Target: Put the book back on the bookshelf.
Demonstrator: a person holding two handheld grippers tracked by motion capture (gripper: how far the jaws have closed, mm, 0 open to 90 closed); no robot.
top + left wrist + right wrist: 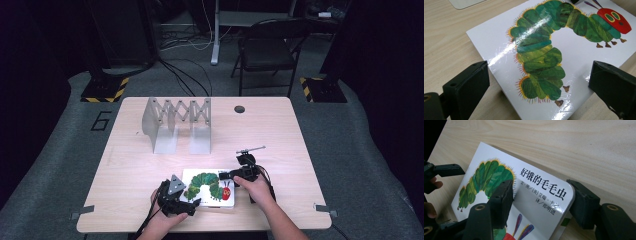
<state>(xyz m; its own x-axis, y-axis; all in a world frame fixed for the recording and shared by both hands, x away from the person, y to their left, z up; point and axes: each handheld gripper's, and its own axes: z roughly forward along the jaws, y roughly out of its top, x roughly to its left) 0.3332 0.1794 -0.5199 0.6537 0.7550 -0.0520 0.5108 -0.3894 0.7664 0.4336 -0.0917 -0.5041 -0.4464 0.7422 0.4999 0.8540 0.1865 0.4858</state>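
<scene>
Picture book [207, 187]: stiff, glossy, slippery board; right gripper [541, 202] clamped on top corner, left gripper [536, 82] gaping astride bottom corner, best pinched at edges.

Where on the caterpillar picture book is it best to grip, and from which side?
Probably grip the picture book at its thin edge near the caterpillar's red head, coming level from the right. It lies flat on the table, so only edges offer hold; the right hand-held gripper already straddles that corner.

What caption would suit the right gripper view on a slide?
Right hand-held gripper clamps a corner of the caterpillar picture book on the wooden table.
</scene>
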